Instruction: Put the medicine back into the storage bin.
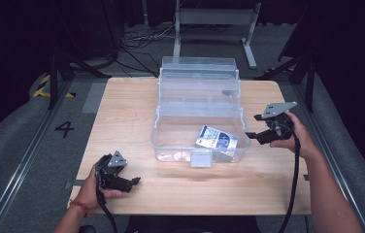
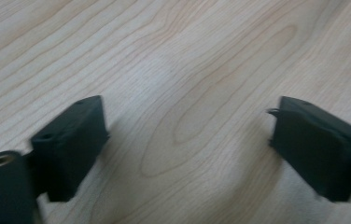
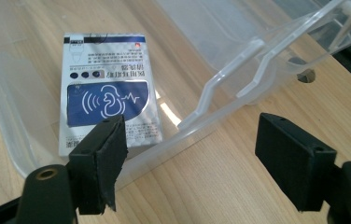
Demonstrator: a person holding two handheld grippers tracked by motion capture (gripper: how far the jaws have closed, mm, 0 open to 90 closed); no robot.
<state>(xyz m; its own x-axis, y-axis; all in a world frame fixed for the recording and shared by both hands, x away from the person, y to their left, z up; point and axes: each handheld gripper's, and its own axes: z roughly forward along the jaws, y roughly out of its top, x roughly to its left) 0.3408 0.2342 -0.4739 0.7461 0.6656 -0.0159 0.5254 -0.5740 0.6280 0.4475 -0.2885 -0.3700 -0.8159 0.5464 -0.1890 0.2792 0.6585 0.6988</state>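
Box wall (image 3: 201, 123) between right gripper (image 3: 190, 156) and packet (image 3: 108, 100).

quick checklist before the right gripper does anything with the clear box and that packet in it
1. Right gripper open: ok, jaws apart with nothing between the pads.
2. Packet visible and reachable: ok, it lies flat inside the clear box, uncovered.
3. Lid out of the way: ok, the box stands open with its tiers swung back.
4. Right gripper lined up with the box: cannot tell; it sits just outside the box's right wall, one jaw over it, contact unclear.
5. Left gripper clear of the work: ok, it is low at the wooden table, near the front left, jaws apart on nothing.
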